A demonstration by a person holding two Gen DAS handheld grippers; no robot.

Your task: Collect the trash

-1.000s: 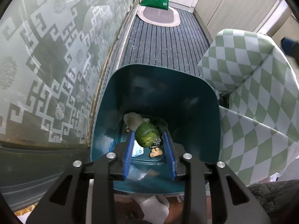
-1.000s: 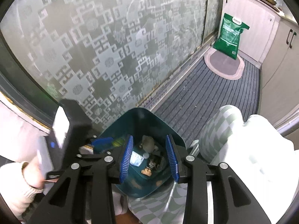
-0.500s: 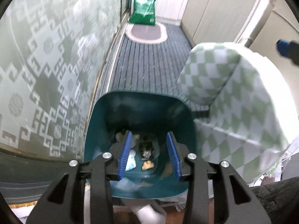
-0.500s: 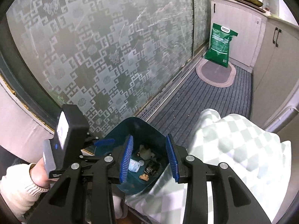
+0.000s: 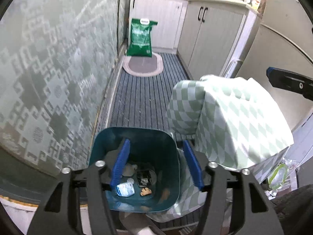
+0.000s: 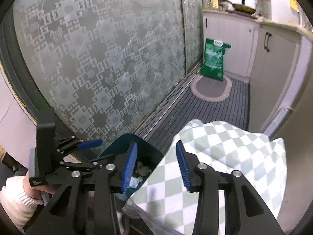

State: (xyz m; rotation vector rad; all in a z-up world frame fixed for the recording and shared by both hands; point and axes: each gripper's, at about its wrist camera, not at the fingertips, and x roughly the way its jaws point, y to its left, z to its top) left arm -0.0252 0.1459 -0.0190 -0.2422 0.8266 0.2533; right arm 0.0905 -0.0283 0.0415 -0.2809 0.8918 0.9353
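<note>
A teal trash bin (image 5: 135,137) stands on the floor beside a frosted glass door. Inside it lie several scraps: a white-blue wrapper (image 5: 125,189), a dark packet (image 5: 143,177) and a tan crumb (image 5: 146,191). My left gripper (image 5: 156,166) is open and empty, high above the bin's mouth. My right gripper (image 6: 156,166) is open and empty, above the bin's edge (image 6: 117,146) and a green-checked cloth (image 6: 225,156). The left gripper also shows in the right wrist view (image 6: 82,146).
A green-and-white checked cloth (image 5: 234,117) drapes a table edge right of the bin. A patterned frosted glass door (image 5: 49,78) is on the left. A striped floor mat (image 5: 140,98), an oval rug (image 5: 142,66), a green bag (image 5: 139,37) and cabinets (image 5: 211,39) lie ahead.
The left gripper let go of a green round scrap, which dropped into the bin. Both grippers then rose away from the bin, and the left jaws opened wider.
</note>
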